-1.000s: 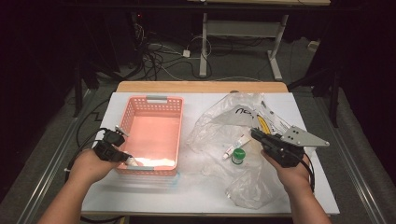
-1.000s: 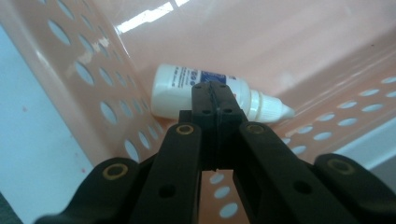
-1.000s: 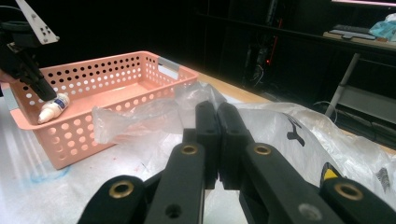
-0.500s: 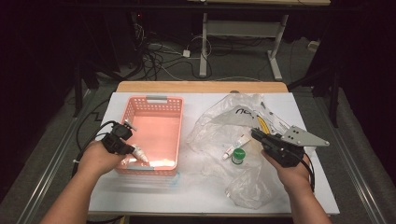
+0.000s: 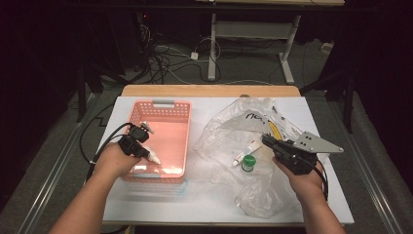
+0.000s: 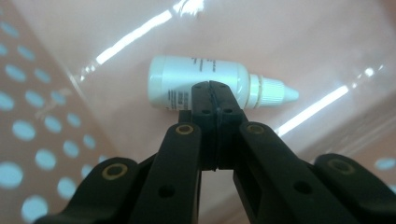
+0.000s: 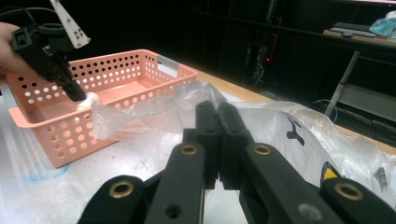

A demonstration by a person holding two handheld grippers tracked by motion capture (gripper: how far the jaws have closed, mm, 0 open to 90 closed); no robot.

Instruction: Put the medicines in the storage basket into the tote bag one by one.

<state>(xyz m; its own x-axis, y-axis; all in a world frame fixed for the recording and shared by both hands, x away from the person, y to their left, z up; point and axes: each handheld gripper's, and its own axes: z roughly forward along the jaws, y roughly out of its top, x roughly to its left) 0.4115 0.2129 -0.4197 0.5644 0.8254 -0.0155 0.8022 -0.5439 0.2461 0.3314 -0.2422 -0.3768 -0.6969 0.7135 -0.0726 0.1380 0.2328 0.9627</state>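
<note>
We log left gripper [image 5: 148, 155], jaws pressed together above dropper bottle [image 6: 210, 84] in pink basket [image 5: 181, 109]; right gripper [image 7: 217, 116] likewise closed, risking snagging the plastic bag [image 5: 243, 124].

Lab or workshop: dark room, white-covered table [image 5: 146, 204], cable tangle [image 5: 165, 58] on floor, metal desk frame [image 5: 248, 44] behind.

Black left claw [image 6: 209, 88], brass-coloured screws, trailing black cable.
</note>
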